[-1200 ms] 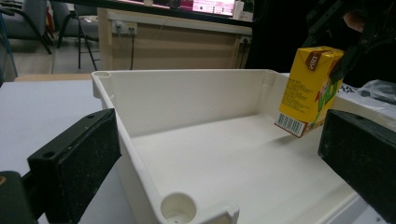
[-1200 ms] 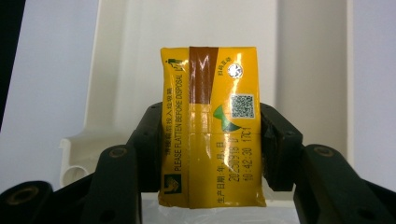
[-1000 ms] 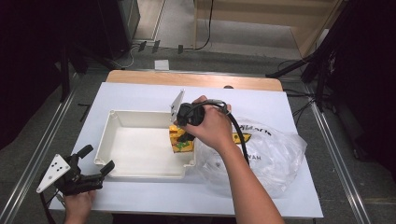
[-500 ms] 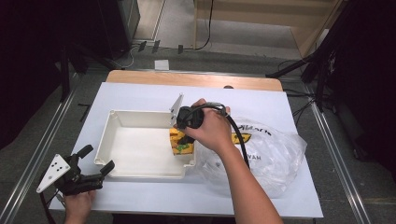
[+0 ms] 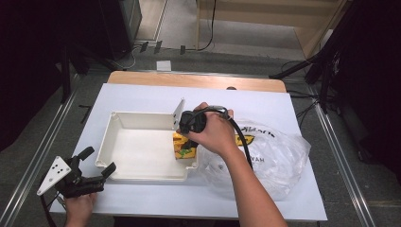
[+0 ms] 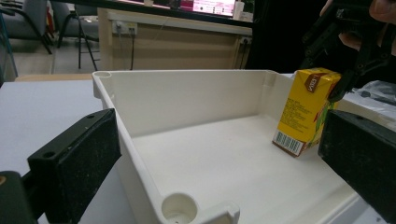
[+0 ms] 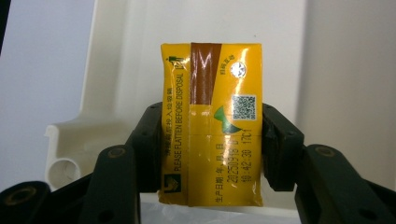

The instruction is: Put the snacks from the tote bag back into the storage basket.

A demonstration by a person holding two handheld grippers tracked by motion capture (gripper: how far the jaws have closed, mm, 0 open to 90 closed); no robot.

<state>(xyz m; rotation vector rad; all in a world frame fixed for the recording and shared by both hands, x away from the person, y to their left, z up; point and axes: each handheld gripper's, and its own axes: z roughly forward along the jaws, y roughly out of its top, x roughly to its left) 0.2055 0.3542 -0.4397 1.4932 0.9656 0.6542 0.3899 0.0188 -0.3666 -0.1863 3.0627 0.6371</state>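
A person stands at a white tabletop (image 5: 142, 203) with a handheld tool in each hand. The right tool (image 5: 191, 124) is clamped on a small yellow juice carton (image 5: 183, 145), its two black jaws pressing the carton's opposite sides, as the right gripper view shows close up (image 7: 211, 121). The carton sits at the right end of a shallow white plastic tray (image 5: 106, 142), close against the tray's right wall. In the left gripper view the carton (image 6: 303, 112) appears to rest on one lower edge, tilted a little, with its base touching or almost touching the tray floor; which of the two is hard to tell.

The left tool (image 5: 87, 177) rests off the tray's near left corner, its jaws apart and holding nothing, pointed toward the tray. A crumpled clear plastic bag (image 5: 279, 161) lies on the tabletop just right of the tray, partly under the person's right forearm.

The step in hand looks like placing the carton into the tray, and it seems nearly finished. The next move likely calls for settling the carton flat on the tray floor, then spreading the right tool's jaws and lifting straight away so the carton does not tip against the wall.
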